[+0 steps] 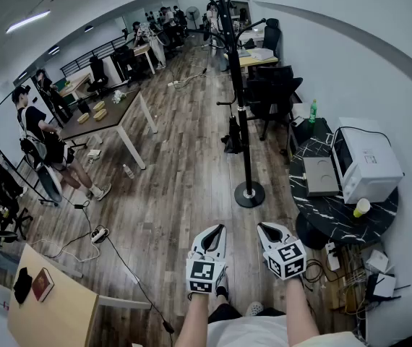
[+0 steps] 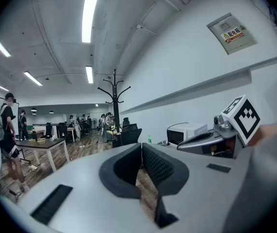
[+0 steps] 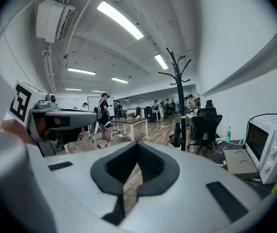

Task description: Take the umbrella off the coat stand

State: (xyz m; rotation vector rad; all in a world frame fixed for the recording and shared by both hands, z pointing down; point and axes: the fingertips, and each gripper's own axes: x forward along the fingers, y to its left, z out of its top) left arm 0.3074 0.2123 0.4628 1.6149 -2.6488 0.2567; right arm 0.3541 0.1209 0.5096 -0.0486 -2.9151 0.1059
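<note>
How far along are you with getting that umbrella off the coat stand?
Nothing looks done yet: the folded black umbrella hangs on the tall black metal coat stand. In hand: nothing, since the left tool and right tool are both shut and empty, well short of the stand. Left to do: walk closer, open a tool, grip the umbrella and lift it off.

Open office, wood-plank floor (image 1: 184, 194), strip lights (image 3: 120, 19) overhead.
A white wall (image 1: 336, 63) curves along the right; near it stands a round black marble table (image 1: 325, 212) bearing a white microwave (image 1: 368, 166). On the left, a dark-topped table (image 1: 123, 105) on white legs; black chairs (image 1: 271, 92) farther off.
</note>
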